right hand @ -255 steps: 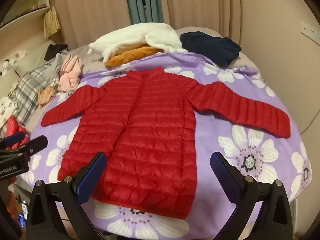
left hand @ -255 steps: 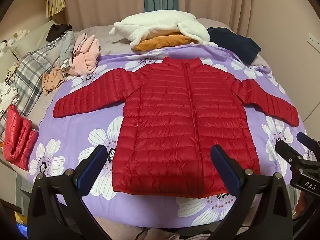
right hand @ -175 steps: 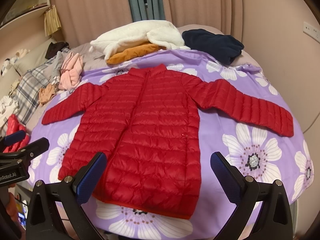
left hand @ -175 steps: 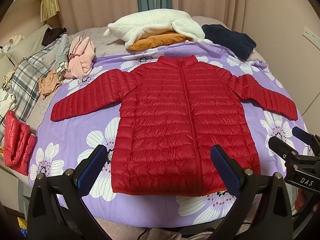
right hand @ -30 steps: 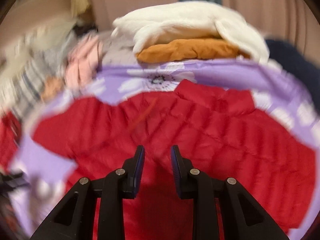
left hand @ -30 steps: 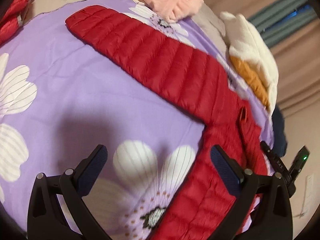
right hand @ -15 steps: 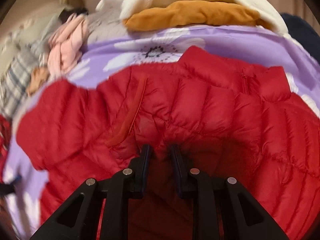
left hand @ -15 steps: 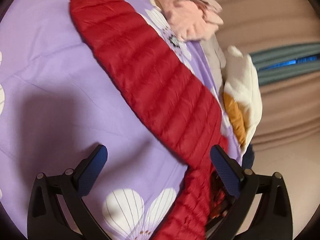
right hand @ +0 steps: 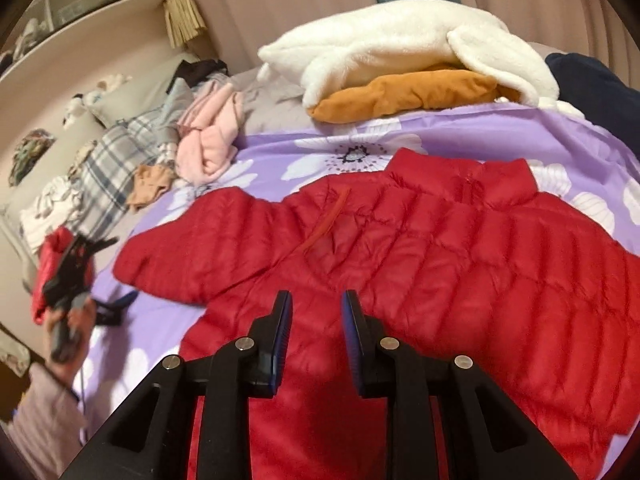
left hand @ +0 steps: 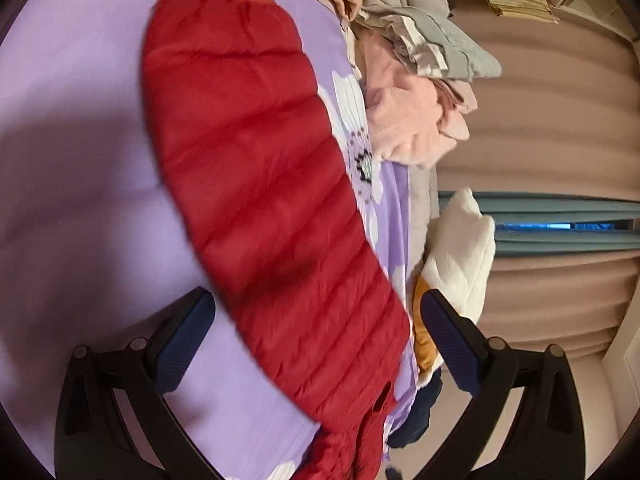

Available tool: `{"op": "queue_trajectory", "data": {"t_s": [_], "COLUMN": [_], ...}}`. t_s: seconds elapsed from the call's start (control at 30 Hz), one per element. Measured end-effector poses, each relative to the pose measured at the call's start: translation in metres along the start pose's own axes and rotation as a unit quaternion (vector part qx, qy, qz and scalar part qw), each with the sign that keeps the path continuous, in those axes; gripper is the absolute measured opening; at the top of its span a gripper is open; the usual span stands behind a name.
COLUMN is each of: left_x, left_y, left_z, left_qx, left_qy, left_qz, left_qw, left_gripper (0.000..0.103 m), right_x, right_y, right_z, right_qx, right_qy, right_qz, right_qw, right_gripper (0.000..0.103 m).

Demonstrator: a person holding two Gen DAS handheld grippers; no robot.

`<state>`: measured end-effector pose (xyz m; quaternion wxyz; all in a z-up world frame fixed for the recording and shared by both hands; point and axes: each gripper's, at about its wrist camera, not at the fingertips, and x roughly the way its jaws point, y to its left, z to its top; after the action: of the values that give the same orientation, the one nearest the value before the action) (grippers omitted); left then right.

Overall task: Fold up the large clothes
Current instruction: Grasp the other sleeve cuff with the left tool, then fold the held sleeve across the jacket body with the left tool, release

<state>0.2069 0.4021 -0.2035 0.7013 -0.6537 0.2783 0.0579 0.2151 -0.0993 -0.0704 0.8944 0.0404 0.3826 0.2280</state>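
Observation:
A red puffer jacket (right hand: pixel 460 260) lies front up on a purple flowered bedspread (right hand: pixel 280 152), collar toward the far side. My right gripper (right hand: pixel 316 320) hovers over the jacket's chest near the armpit. Its pads are close together with only a narrow gap, and no fabric is pinched between them. In the left wrist view the picture is rolled sideways. One sleeve (left hand: pixel 260 180) runs flat from the cuff at the top down to the shoulder. My left gripper (left hand: pixel 320 340) stands open just above the sleeve's upper part, one finger on each side of it.
A white fleece (right hand: pixel 400 48) on an orange garment (right hand: pixel 400 96) lies beyond the collar, with a navy item (right hand: pixel 592 88) to the right. Pink clothes (right hand: pixel 208 140) and a plaid piece (right hand: pixel 108 160) are piled at the left. A person's hand (right hand: pixel 66 328) is at the left edge.
My left gripper has rolled and slid closer over the sleeve, which now fills its view. My right gripper pressed into the jacket's chest, then drew back above it, its gap unchanged.

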Motion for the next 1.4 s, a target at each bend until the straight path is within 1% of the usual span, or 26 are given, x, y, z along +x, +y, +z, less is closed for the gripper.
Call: {"op": "queue_trajectory", "data": {"t_s": [0.17,0.2,0.23,0.27,0.33,0.37,0.4,0.43,0.47,0.5,0.57,0.6,0.7,0.77,0.83,0.9,0.97,1.0,1.07,1.1,1.13,1.17,1.2,1.23,1.33,1.4], "left_x": [0.006,0.006,0.007,0.008,0.008,0.008,0.009,0.009,0.008,0.004,-0.004,-0.008,-0.022,-0.032,-0.038,-0.044,-0.047,-0.046,-0.047,-0.046,-0.044,-0.042,-0.038,-0.034,-0.013,0.006], "left_y": [0.004,0.004,0.002,-0.002,-0.010,-0.014,-0.015,-0.013,-0.011,-0.012,-0.023,-0.034,-0.070,-0.092,-0.119,-0.149,-0.175,-0.190,-0.213,-0.225,-0.236,-0.245,-0.253,-0.259,-0.273,-0.275], "left_z": [0.019,0.021,0.022,0.022,0.022,0.022,0.022,0.023,0.023,0.022,0.016,0.012,-0.004,-0.016,-0.034,-0.058,-0.085,-0.103,-0.137,-0.158,-0.178,-0.194,-0.215,-0.232,-0.288,-0.326], "left_qx": [-0.037,-0.040,-0.037,-0.027,0.003,0.018,0.029,0.033,0.035,0.042,0.078,0.108,0.181,0.220,0.263,0.314,0.366,0.395,0.439,0.463,0.484,0.499,0.517,0.531,0.571,0.595], "left_qy": [-0.033,-0.038,-0.040,-0.042,-0.047,-0.048,-0.044,-0.040,-0.039,-0.044,-0.060,-0.070,-0.089,-0.100,-0.107,-0.115,-0.120,-0.120,-0.115,-0.111,-0.103,-0.095,-0.083,-0.072,-0.029,0.002], "left_qz": [0.004,0.010,0.024,0.041,0.084,0.105,0.122,0.130,0.139,0.155,0.173,0.178,0.170,0.161,0.151,0.142,0.138,0.130,0.111,0.103,0.093,0.082,0.068,0.060,0.042,0.038], "left_qw": [0.9988,0.9984,0.9982,0.9979,0.9953,0.9932,0.9912,0.9901,0.9889,0.9861,0.9800,0.9755,0.9646,0.9569,0.9467,0.9317,0.9122,0.9014,0.8841,0.8734,0.8641,0.8575,0.8492,0.8419,0.8196,0.8030], "left_gripper": [0.102,0.101,0.099,0.094,0.074,0.049,0.022,0.014,0.015,0.013,0.012,0.010,0.009,0.009,0.009,0.009,0.009,0.009,0.009,0.009,0.009,0.010,0.013,0.013,0.013,0.013], "right_x": [-0.016,-0.019,-0.025,-0.028,-0.035,-0.038,-0.042,-0.046,-0.048,-0.051,-0.057,-0.059,-0.068,-0.072,-0.075,-0.082,-0.088,-0.091,-0.098,-0.100,-0.104,-0.107,-0.111,-0.117,-0.134,-0.143], "right_y": [-0.003,-0.005,-0.009,-0.010,-0.012,-0.013,-0.014,-0.015,-0.017,-0.018,-0.022,-0.023,-0.027,-0.028,-0.029,-0.031,-0.034,-0.035,-0.039,-0.042,-0.045,-0.048,-0.052,-0.056,-0.070,-0.081], "right_z": [-0.010,-0.011,-0.015,-0.015,-0.016,-0.017,-0.019,-0.021,-0.022,-0.024,-0.027,-0.029,-0.034,-0.036,-0.040,-0.044,-0.047,-0.049,-0.053,-0.055,-0.057,-0.059,-0.060,-0.063,-0.072,-0.079], "right_qx": [0.016,0.022,0.026,0.029,0.040,0.044,0.049,0.056,0.064,0.071,0.087,0.093,0.099,0.103,0.107,0.111,0.115,0.116,0.122,0.125,0.131,0.136,0.139,0.144,0.159,0.172], "right_qy": [-0.011,-0.012,-0.014,-0.017,-0.023,-0.026,-0.030,-0.033,-0.033,-0.033,-0.036,-0.037,-0.043,-0.046,-0.048,-0.055,-0.060,-0.062,-0.066,-0.067,-0.068,-0.070,-0.074,-0.080,-0.093,-0.098], "right_qz": [0.012,0.015,0.016,0.015,0.026,0.033,0.040,0.048,0.059,0.064,0.073,0.077,0.070,0.069,0.070,0.066,0.063,0.061,0.057,0.056,0.052,0.048,0.045,0.042,0.031,0.020], "right_qw": [1.000,1.000,0.999,0.999,0.999,0.998,0.998,0.997,0.996,0.995,0.993,0.992,0.992,0.991,0.991,0.990,0.990,0.989,0.989,0.988,0.988,0.987,0.986,0.986,0.982,0.980], "right_gripper": [0.025,0.025,0.025,0.025,0.025,0.025,0.025,0.025,0.025,0.025,0.025,0.025,0.025,0.025,0.025,0.025,0.025,0.025,0.025,0.025,0.025,0.025,0.025,0.025,0.025,0.025]}}
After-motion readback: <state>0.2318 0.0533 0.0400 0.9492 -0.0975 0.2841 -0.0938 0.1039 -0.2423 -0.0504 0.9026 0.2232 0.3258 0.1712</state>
